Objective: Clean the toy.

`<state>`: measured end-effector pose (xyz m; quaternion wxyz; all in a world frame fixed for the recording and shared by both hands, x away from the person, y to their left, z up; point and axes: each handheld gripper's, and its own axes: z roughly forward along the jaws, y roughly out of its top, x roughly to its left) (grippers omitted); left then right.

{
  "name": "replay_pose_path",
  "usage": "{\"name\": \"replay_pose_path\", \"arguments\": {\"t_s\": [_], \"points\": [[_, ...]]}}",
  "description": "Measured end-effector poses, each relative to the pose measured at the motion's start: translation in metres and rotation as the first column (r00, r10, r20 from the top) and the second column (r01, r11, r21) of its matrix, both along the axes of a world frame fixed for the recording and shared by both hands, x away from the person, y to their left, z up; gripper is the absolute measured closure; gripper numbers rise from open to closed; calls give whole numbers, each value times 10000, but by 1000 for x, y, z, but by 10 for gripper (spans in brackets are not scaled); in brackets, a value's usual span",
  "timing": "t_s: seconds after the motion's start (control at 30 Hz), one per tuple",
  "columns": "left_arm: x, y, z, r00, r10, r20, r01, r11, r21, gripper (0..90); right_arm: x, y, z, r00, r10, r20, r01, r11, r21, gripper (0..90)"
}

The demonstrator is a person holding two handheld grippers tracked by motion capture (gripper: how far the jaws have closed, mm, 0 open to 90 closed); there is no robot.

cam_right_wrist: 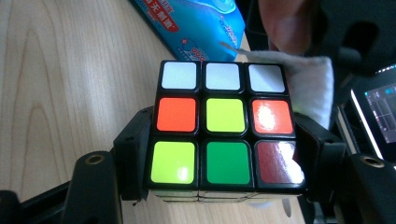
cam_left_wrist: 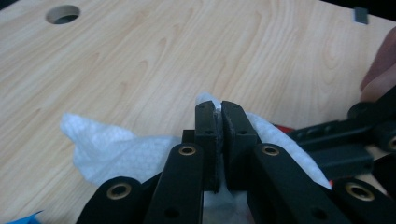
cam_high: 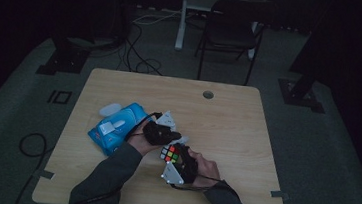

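Right gripper clamps the Rubik's cube near the table's six o'clock edge; left gripper, at the cube's eleven o'clock, pinches a white wipe. Risk: wiping pressure could twist a layer or slide the cube from the jaws.

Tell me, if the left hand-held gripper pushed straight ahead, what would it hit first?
Probably nothing soon: the left hand-held gripper, shut on a white wipe, seems to point across bare wooden table. The cube sits off to its side.
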<state>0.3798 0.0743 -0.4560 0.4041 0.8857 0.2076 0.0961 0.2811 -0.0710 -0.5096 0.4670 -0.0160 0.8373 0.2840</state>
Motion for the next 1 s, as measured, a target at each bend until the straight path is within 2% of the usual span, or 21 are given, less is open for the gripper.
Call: {"name": "replay_pose_path", "arguments": {"t_s": [0.17,0.23,0.4,0.53,0.67,0.7,0.77,0.9,1.0], "points": [[3,6,0,9992,376,112,-377,9992,93,870,2,-4,2,9997,-68,-250,76,9995,322,340],[2,9,1,9985,511,170,-511,9987,10,870,3,-5,3,9988,-156,-466,182,9983,558,340],[-4,14,6,9965,726,413,-710,9967,-392,870,8,-9,6,9957,-245,-894,332,9948,968,340],[-13,16,12,9945,741,741,-685,9948,-758,870,12,-14,8,9902,-293,-1366,467,9909,1263,340],[-19,15,13,9922,814,941,-737,9938,-828,870,16,-18,10,9815,-207,-1903,546,9830,1750,340],[-19,15,13,9922,814,941,-737,9938,-828,870,16,-18,10,9815,-207,-1903,546,9830,1750,340],[-21,15,13,9907,898,1023,-808,9927,-897,870,18,-19,11,9739,-135,-2264,606,9775,2022,340],[-28,12,15,9857,884,1432,-790,9944,-702,870,21,-21,12,9611,-27,-2763,695,9702,2322,340],[-30,12,15,9845,908,1501,-802,9939,-753,870,24,-23,13,9517,23,-3072,794,9641,2533,340]]}}
